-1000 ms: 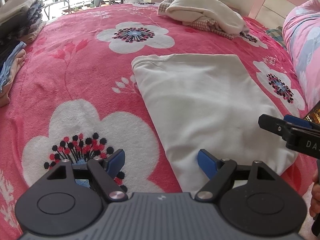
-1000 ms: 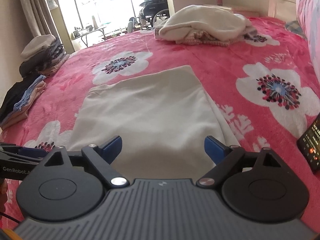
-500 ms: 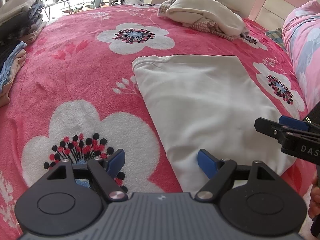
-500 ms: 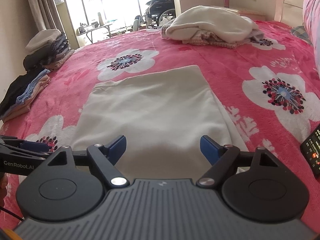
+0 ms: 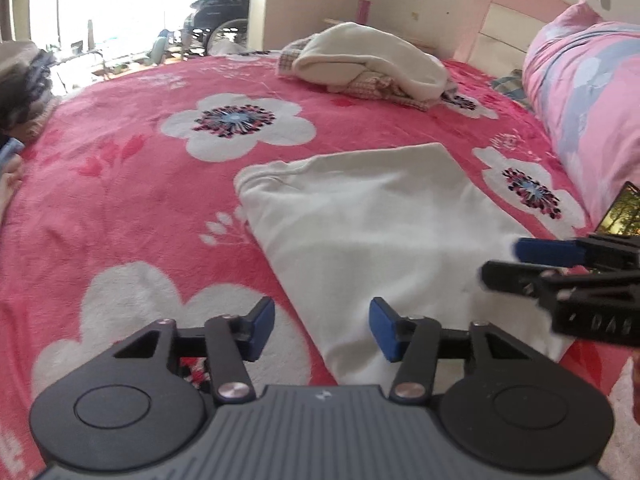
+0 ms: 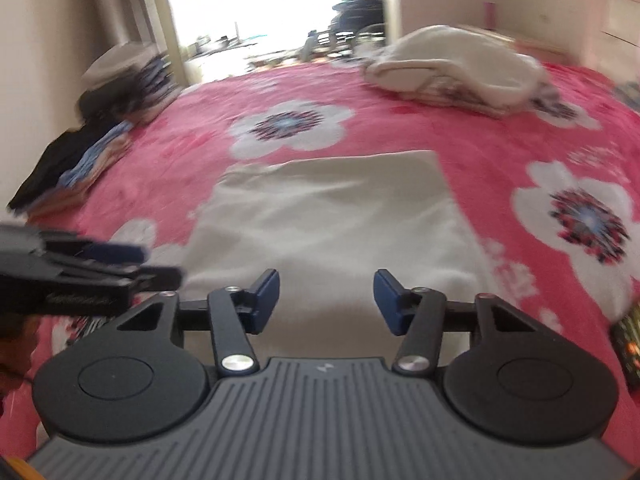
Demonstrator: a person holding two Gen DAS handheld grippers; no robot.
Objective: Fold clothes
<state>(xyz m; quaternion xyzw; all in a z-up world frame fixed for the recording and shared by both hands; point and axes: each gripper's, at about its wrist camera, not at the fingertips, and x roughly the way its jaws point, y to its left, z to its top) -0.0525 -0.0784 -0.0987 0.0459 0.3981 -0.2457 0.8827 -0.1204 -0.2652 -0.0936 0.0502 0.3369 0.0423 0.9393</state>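
Left wrist view
- Bed: plush pink blanket [image 5: 120, 200] with big white flowers, fuzzy nap.
- Cloth [image 5: 380, 240]: cream, soft knit, folded to a flat rough rectangle, lying mid-bed ahead and to the right of the fingers; its near edge runs under the right pad.
- Left gripper [image 5: 322, 328]: black linkage arms, blue flat pads, about half open and closing; the cloth's left edge lies between the fingers, pads not pressing it.
- Right gripper [image 5: 504, 264]: seen side-on at the right edge, blurred, over the cloth's right side.
- Pile [image 5: 368, 64]: crumpled cream garment over a checked one, at the far end of the bed.
- Pillow [image 5: 584, 112]: pink and grey-blue, puffy, along the right.
- Phone [image 5: 622, 212]: lit screen, beside the pillow.

Right wrist view (blurred)
- Right gripper [image 6: 326, 300]: same blue pads, about half open and closing over the cloth's [image 6: 332, 220] near part; no grip visible.
- Left gripper [image 6: 160, 266]: comes in from the left, beside the cloth's left edge.
- Stacks [image 6: 80, 160]: folded dark, blue and peach clothes at the bed's left edge.
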